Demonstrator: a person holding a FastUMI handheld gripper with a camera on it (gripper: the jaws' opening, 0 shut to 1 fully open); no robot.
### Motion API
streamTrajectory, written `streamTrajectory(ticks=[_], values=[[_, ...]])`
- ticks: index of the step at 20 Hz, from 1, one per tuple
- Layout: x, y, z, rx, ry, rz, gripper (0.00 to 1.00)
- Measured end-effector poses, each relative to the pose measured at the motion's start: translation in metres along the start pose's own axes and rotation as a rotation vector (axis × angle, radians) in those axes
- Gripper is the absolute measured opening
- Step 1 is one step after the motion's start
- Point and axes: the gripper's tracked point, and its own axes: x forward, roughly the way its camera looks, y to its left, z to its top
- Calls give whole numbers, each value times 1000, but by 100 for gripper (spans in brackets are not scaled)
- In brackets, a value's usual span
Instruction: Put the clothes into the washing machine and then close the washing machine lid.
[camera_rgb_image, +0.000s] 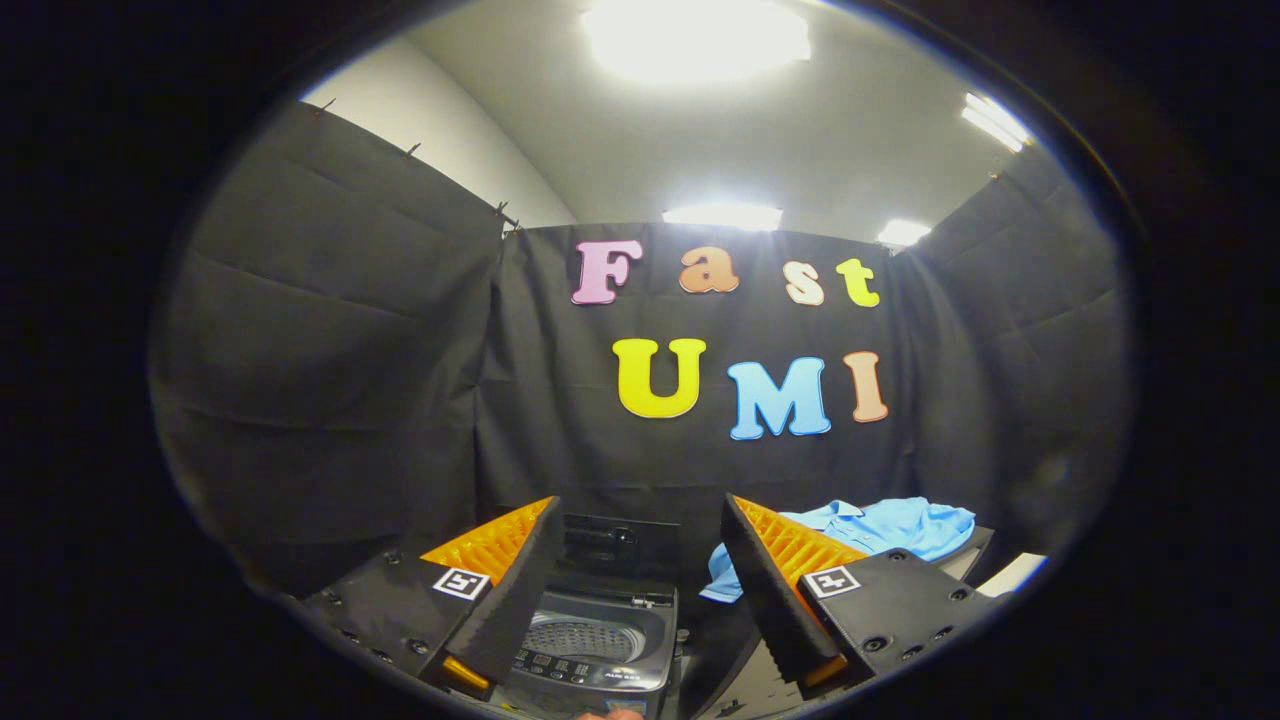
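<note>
Tool (640, 590) wide open, nothing between its fingers; small washing machine (598, 640) sits between and just ahead of them, lid up, drum exposed. Light-blue shirt (880, 530) lies crumpled on the worktop (1010, 575) beyond the right finger, beside the machine. Looks soft, light, floppy, so best pinched at a raised fold. Long axis seems to run side to side, collar toward the machine.

Black cloth walls (330, 380) (creased), white ceiling (850, 130), bright ceiling lights (695, 40) overhead.
</note>
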Motion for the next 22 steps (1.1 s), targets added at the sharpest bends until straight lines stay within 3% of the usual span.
streamTrajectory(ticks=[14, 22], values=[[8, -14, 1, 5, -6, -59, 98], [37, -49, -15, -56, 54, -208, 98]])
